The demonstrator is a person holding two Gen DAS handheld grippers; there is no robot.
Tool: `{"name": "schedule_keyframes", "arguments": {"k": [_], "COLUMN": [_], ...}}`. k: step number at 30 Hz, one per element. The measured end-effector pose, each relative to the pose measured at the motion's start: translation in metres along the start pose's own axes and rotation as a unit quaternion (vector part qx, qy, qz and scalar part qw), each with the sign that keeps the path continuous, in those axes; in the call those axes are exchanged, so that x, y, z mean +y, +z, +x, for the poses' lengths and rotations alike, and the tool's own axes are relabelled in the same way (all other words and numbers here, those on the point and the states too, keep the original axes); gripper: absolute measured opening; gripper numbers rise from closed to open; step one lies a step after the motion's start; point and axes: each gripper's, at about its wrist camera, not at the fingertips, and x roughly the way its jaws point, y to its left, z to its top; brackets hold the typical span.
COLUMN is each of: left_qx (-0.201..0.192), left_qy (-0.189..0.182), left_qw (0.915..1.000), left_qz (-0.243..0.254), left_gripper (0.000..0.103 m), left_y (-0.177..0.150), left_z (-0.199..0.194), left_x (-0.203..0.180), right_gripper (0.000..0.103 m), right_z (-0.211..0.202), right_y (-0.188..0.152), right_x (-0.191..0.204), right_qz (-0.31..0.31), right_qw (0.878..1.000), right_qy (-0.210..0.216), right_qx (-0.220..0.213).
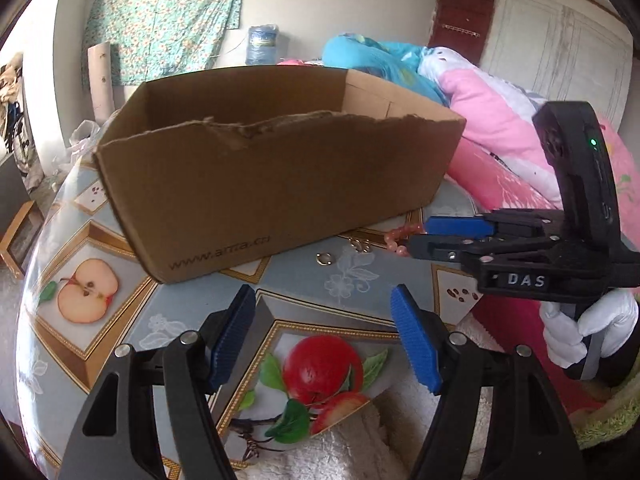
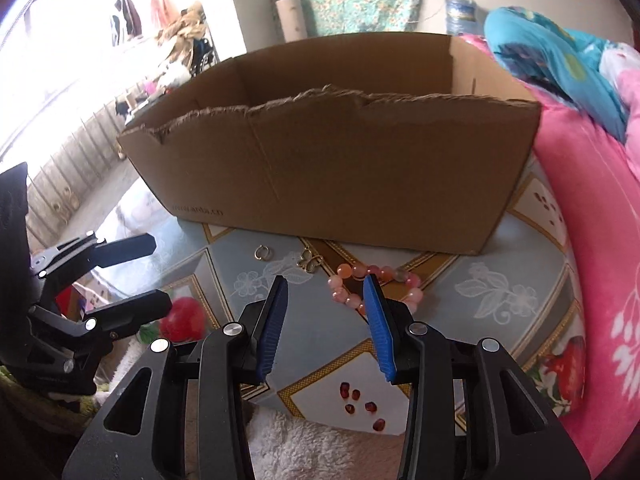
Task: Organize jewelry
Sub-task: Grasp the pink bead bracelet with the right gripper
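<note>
Right claw [image 2: 326,284] spread wide and empty, poised just short of the pink bead bracelet [image 2: 372,280] lying crosswise ahead near the surface's [image 2: 460,304] far edge by the torn cardboard box [image 2: 340,168], nearer than the equally open left claw [image 1: 322,300], probably metal ring [image 2: 262,253] and butterfly charm [image 2: 309,261] leftward.

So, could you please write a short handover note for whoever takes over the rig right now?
Left gripper: open, empty, over the fruit-print tablecloth.
Right gripper: open, empty, just short of the pink bead bracelet; one finger overlaps it in view, contact unclear.
Jewelry: bracelet, gold butterfly piece and small gold ring all lie on the cloth in front of the cardboard box.
Done: nothing visibly moved; the box's inside is hidden.
Left: probably pick up each piece, bracelet first, and put it in the box.
</note>
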Motion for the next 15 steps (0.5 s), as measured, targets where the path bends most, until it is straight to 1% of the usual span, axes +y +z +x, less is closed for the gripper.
{"name": "schedule_keyframes", "arguments": {"k": [2, 4, 7, 9, 12, 15], "left_qx": [0.003, 0.007, 0.005, 0.003, 0.003, 0.001], "left_qy": [-0.001, 0.001, 0.006, 0.007, 0.005, 0.005], "left_qw": [1.0, 0.9999, 0.9996, 0.9996, 0.9994, 0.9991], "left_qz": [0.008, 0.015, 0.027, 0.029, 0.034, 0.042], "left_gripper": [0.068, 0.068, 0.068, 0.068, 0.068, 0.068], "left_y": [-0.001, -0.002, -0.002, -0.001, -0.002, -0.003], "left_z": [0.006, 0.011, 0.016, 0.018, 0.022, 0.023], "left_x": [-0.004, -0.005, -0.009, -0.009, -0.012, -0.016], "right_gripper": [0.031, 0.021, 0.01, 0.008, 0.007, 0.007], "right_z": [0.012, 0.021, 0.028, 0.029, 0.028, 0.018], "right_y": [0.002, 0.002, 0.003, 0.003, 0.004, 0.008], "right_x": [0.003, 0.004, 0.004, 0.002, -0.005, -0.016], "right_qz": [-0.023, -0.047, -0.066, -0.064, -0.057, -0.033], "right_qw": [1.0, 0.998, 0.996, 0.996, 0.996, 0.998], "right_qy": [-0.016, -0.032, -0.055, -0.057, -0.064, -0.055], "right_qx": [0.012, 0.023, 0.032, 0.033, 0.029, 0.015]}}
